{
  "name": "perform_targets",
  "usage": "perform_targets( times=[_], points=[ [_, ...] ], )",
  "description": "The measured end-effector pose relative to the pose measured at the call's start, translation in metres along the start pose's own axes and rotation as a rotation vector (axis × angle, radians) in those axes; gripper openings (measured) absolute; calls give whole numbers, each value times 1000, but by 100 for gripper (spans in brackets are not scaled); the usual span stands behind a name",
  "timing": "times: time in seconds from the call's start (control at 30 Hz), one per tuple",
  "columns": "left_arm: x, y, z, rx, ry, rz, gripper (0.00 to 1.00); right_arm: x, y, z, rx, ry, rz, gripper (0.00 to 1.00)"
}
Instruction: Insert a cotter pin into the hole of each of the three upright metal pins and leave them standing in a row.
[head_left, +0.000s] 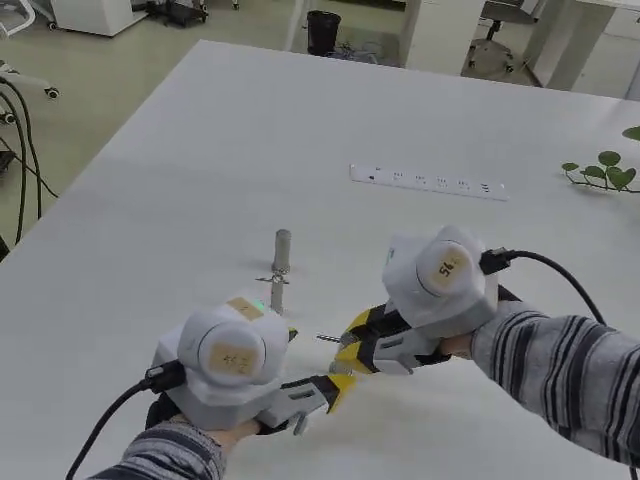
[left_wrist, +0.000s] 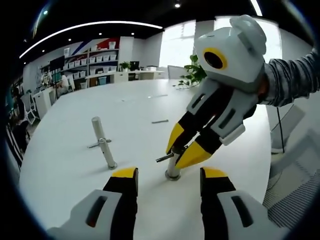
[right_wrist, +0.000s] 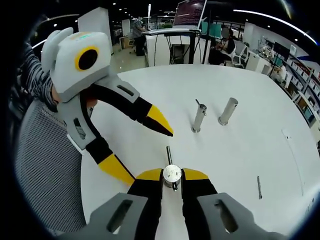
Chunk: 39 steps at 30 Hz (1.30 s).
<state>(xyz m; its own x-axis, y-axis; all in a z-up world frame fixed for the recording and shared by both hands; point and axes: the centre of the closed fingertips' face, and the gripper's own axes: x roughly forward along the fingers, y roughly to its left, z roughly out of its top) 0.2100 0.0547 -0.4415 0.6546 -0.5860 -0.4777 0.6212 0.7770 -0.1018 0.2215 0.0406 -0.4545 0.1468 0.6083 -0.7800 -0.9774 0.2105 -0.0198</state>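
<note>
Three metal pins stand on the white table. The far pin (head_left: 283, 250) (right_wrist: 227, 111) is bare. The middle pin (head_left: 277, 292) (left_wrist: 106, 152) (right_wrist: 199, 117) has a cotter pin (left_wrist: 97, 144) through it. My right gripper (head_left: 348, 340) (left_wrist: 175, 157) (right_wrist: 172, 176) is over the top of the near pin (left_wrist: 173, 170) (right_wrist: 172, 173), shut on a cotter pin (head_left: 328, 339) (left_wrist: 162, 158) (right_wrist: 169, 152) that sticks out past the pin's top. My left gripper (head_left: 318, 362) (left_wrist: 170, 172) (right_wrist: 153, 158) is open, its jaws apart on either side of the near pin's base.
A loose cotter pin (left_wrist: 160, 121) (right_wrist: 259, 187) lies on the table beyond the pins. A white power strip (head_left: 428, 182) and a small plant (head_left: 605, 172) sit at the far right. The table edge (head_left: 100, 160) runs along the left.
</note>
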Motion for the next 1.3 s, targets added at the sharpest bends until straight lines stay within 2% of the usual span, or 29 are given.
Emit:
perform_targets(
  times=[0.2,0.27,0.4,0.53,0.73,0.97,1.1,1.3],
  points=[
    [-10,1,4,23,-9,-7,52,-2,-2,0,10,4,26,8],
    [-14,1,4,35,-8,-9,57,-3,-6,2,8,2,24,8],
    [-20,4,5,52,-16,-10,59,-6,-15,7,5,3,20,8],
    [-24,9,8,26,-28,-6,65,-5,-25,10,-20,18,17,8],
    [-30,18,18,-5,-78,3,72,-1,-39,12,-37,40,23,8],
    [-34,29,19,-31,-98,23,81,3,-51,12,-39,61,26,8],
    [-36,36,23,-29,-122,49,81,4,-57,12,-42,71,22,8],
    [-37,41,25,-31,-133,67,82,5,-61,12,-44,81,21,8]
  ],
)
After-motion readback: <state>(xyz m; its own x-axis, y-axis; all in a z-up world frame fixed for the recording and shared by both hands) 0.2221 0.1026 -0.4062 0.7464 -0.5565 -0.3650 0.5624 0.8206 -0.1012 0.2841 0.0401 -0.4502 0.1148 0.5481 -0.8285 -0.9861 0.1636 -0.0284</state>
